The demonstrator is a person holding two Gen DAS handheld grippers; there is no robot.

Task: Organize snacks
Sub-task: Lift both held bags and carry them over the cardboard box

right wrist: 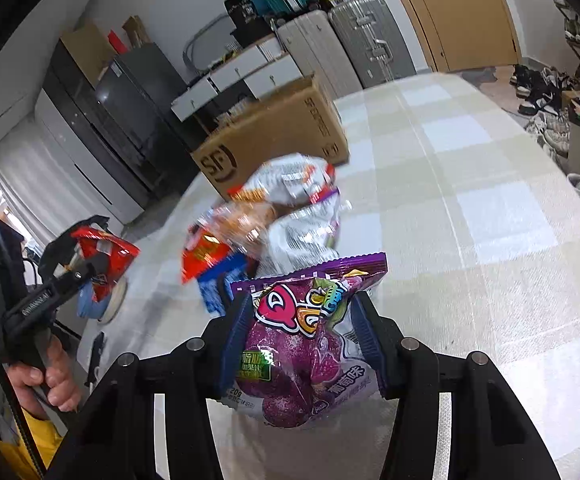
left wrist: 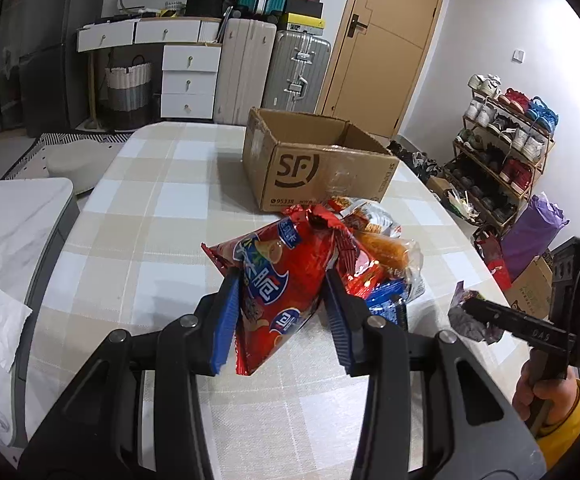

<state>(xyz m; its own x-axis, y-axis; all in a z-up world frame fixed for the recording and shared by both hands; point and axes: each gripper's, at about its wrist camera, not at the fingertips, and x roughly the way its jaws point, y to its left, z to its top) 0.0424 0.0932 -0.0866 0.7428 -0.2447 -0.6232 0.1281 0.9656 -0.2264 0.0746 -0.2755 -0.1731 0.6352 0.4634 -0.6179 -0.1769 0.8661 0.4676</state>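
Over a checked tablecloth (left wrist: 162, 200) fronting suitcases (left wrist: 274, 68), left fingers (left wrist: 232, 312) pinch red chips (left wrist: 278, 280), right fingers (right wrist: 236, 332) purple candy (right wrist: 310, 344).

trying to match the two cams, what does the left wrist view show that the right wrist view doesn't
Only the left wrist view shows the open inside of the brown cardboard SF box and the wooden shoe rack. Only the right wrist view shows the printed front of the purple grape candy bag and the dark grey fridge. Both show the pile of snack packets and the red crisp bag.
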